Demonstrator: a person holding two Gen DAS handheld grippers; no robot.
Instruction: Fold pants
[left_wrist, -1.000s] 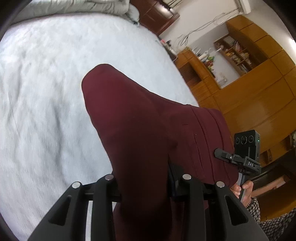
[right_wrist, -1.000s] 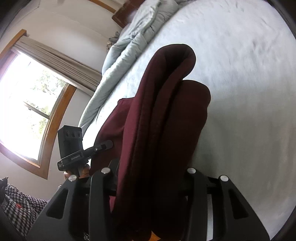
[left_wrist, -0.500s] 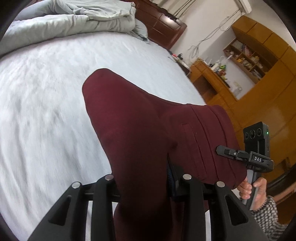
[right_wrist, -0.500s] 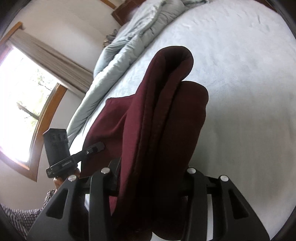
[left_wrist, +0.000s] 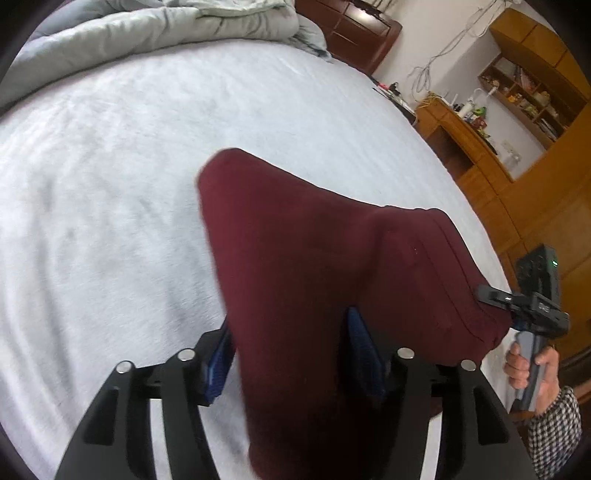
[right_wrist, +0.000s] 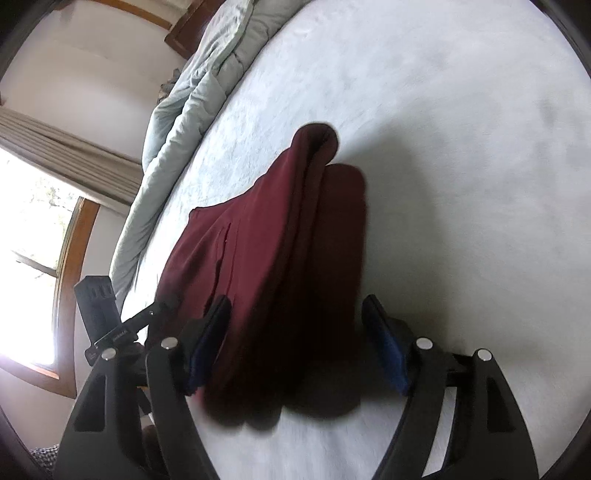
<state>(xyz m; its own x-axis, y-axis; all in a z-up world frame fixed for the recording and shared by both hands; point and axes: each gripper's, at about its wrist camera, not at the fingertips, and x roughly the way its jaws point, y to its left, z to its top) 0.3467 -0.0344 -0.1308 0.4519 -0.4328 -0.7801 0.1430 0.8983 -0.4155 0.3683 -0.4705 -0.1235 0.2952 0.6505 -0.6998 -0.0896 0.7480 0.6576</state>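
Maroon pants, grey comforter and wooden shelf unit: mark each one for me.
maroon pants (left_wrist: 295, 258), left wrist view, on the broad folded panel.
grey comforter (left_wrist: 147, 26), left wrist view, on its bunched top at the bed's far end.
wooden shelf unit (left_wrist: 532, 92), left wrist view, on its open cluttered compartments.

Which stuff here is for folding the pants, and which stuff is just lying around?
For the job:
- dark red pants
- left hand-held gripper, jaws just opened, pants between them
- right hand-held gripper, same
- white bed

Just lying around:
- rumpled grey quilt
- wooden shelves
- window curtain
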